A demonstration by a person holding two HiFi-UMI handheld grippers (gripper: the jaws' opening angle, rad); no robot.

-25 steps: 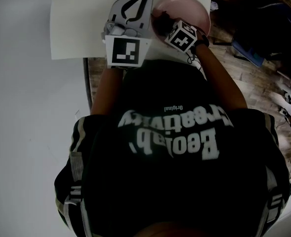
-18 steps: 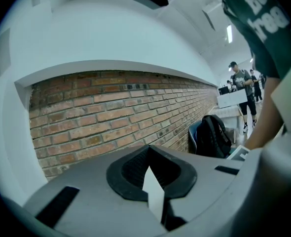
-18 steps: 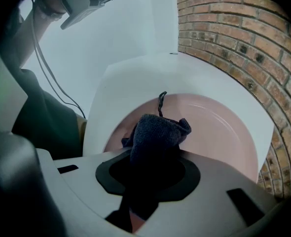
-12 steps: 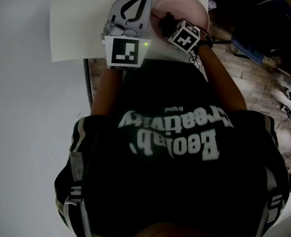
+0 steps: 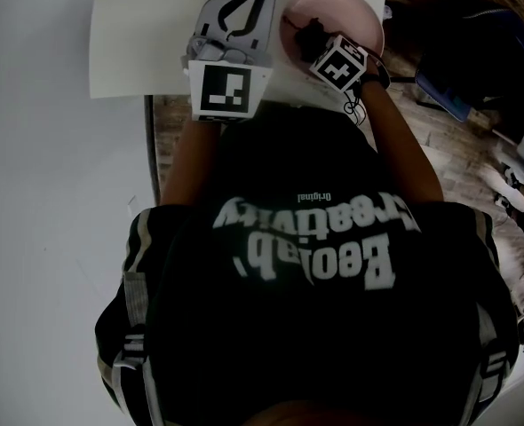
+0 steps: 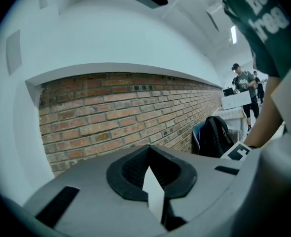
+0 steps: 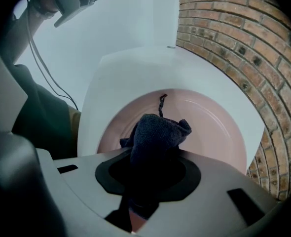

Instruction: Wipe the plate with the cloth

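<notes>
Wiping seems midway: right gripper (image 7: 146, 174) clamps cloth (image 7: 158, 132) over plate (image 7: 219, 127) at table's (image 5: 138, 43) right edge; left gripper (image 6: 150, 174) closed, empty.

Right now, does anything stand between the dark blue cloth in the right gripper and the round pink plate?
Nothing visible does. The right gripper holds the bunched dark blue cloth directly over the round pink plate, whose surface around it is bare.

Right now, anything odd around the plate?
Only minor: a loose thread sticks out of the dark cloth that the right claw grips at the pink plate. No spill or damage visible.
</notes>
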